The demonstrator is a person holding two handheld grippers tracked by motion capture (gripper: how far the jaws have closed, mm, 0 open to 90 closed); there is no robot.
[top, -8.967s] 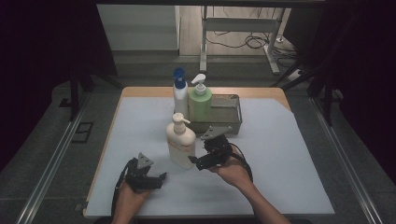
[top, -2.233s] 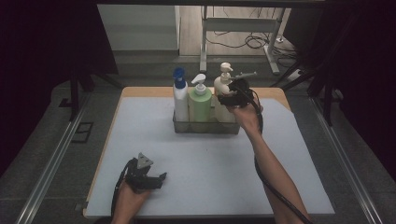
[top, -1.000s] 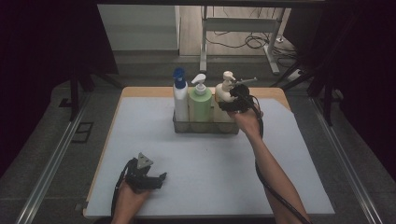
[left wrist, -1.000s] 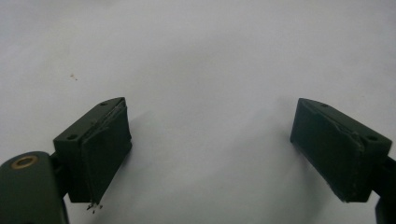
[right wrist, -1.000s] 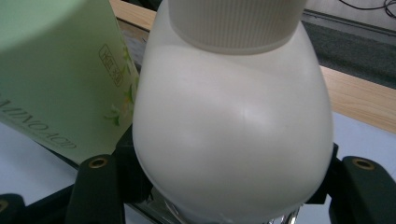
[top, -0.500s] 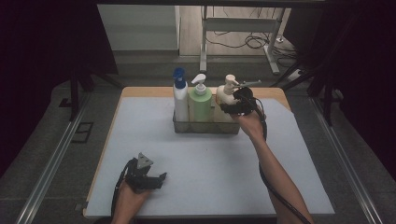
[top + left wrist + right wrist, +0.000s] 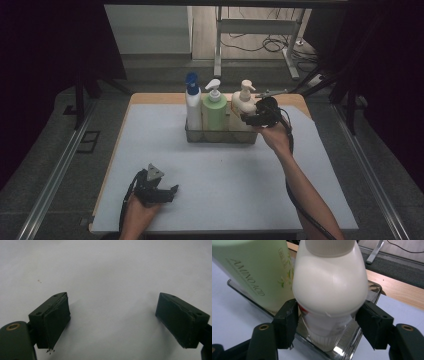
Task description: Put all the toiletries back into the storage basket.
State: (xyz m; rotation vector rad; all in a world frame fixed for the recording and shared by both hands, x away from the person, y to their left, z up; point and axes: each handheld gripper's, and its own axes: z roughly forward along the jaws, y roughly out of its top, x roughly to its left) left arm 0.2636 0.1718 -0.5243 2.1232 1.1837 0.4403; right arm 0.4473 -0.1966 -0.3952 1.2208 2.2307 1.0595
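A white table [image 7: 225, 200] filled most of the high view, with a dark floor around it and a person's forearms coming in from the near edge. Toward the far side of the table stood a clear tray [image 7: 222, 136] holding three pump bottles upright in a row: a white bottle with a blue pump [image 7: 193, 107] at the left, a green bottle [image 7: 215, 111] in the middle, and a cream bottle [image 7: 242, 111] at the right end.

The right gripper [image 7: 254, 119] reached in beside the cream bottle. In the right gripper view its two black jaws stood on either side of the cream bottle [image 7: 329, 290], at the bottle's lower body. The left pad appeared to touch the bottle, while the right pad stood just beside it, so I could not tell whether the grip was firm or already let go. The bottle's base sat down inside the tray [image 7: 372, 293], close against the green bottle [image 7: 254, 270].

The left gripper [image 7: 161, 192] rested near the table's front edge, well apart from the tray. Its jaws were spread wide, with nothing between them and only bare table [image 7: 110, 277] beneath.

The step in hand looked like the end of placing the cream bottle in the tray. The next move probably called for spreading the right jaws fully and drawing straight back, without tipping the bottle.
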